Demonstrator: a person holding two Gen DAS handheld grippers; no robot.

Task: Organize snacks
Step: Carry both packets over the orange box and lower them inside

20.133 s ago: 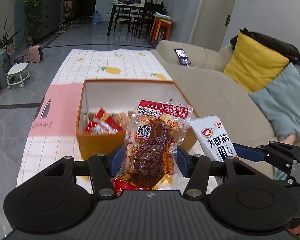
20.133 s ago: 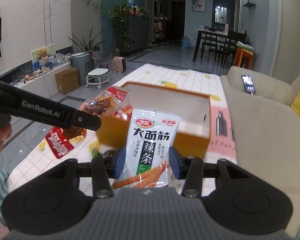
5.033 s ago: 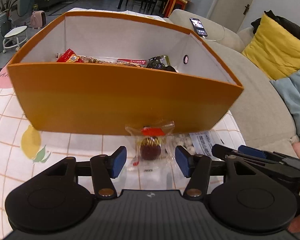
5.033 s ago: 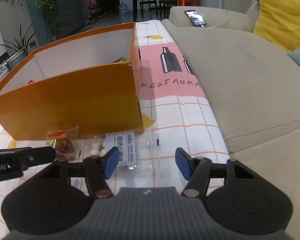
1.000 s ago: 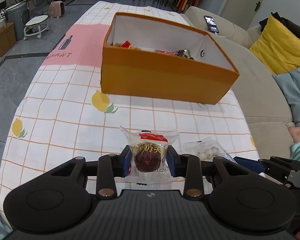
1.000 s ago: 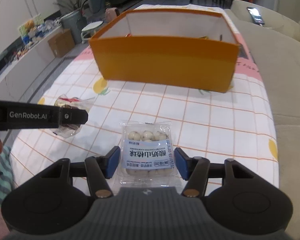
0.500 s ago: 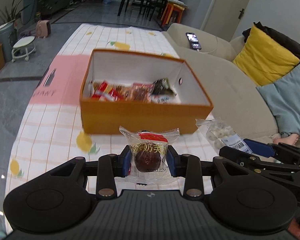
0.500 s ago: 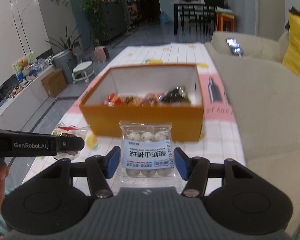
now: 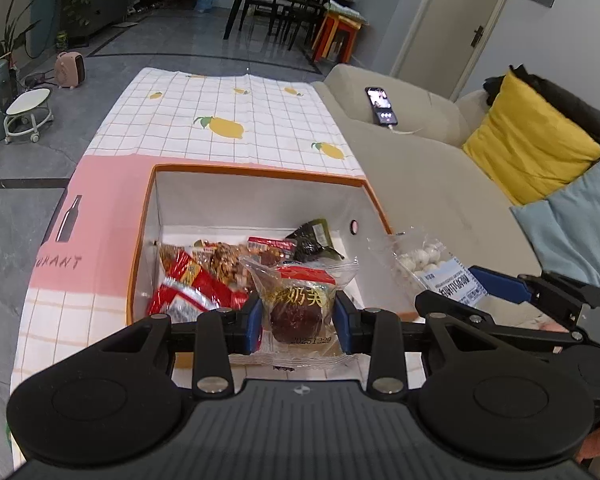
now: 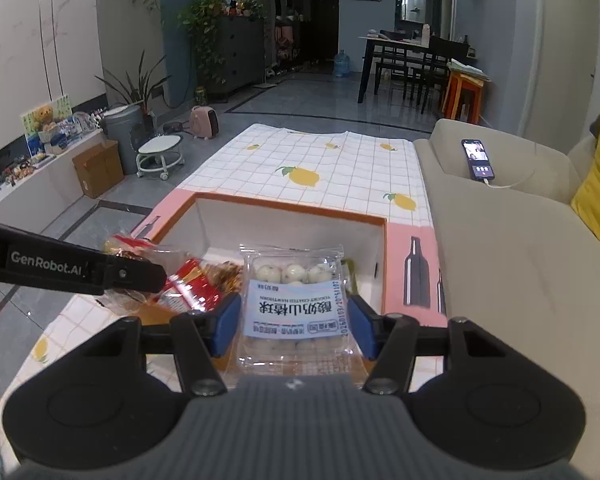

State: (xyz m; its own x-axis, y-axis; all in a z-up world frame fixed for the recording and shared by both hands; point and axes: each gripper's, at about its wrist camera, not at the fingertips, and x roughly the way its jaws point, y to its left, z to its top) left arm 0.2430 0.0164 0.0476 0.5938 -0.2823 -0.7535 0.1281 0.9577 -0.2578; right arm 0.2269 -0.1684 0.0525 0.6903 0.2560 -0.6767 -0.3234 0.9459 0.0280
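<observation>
The box (image 9: 142, 240) sits on the tablecloth (image 9: 236, 120) (snack packets (image 9: 204, 276) inside), sofa (image 9: 440, 184) to its right.

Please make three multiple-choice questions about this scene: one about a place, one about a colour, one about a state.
1. Where is the phone?
A. on the sofa arm
B. in the box
C. on the floor

2. What colour is the outside of the box?
A. blue
B. orange
C. green

3. What is the right gripper doing?
A. standing open and empty
B. gripping the white-ball pack
C. gripping a pillow

Answers:
1. A: the phone lies on the beige sofa arm beside the table.
2. B: its rim and outer wall are orange, the inside white.
3. B: the white-ball pack sits clamped between its blue pads, above the box.
</observation>
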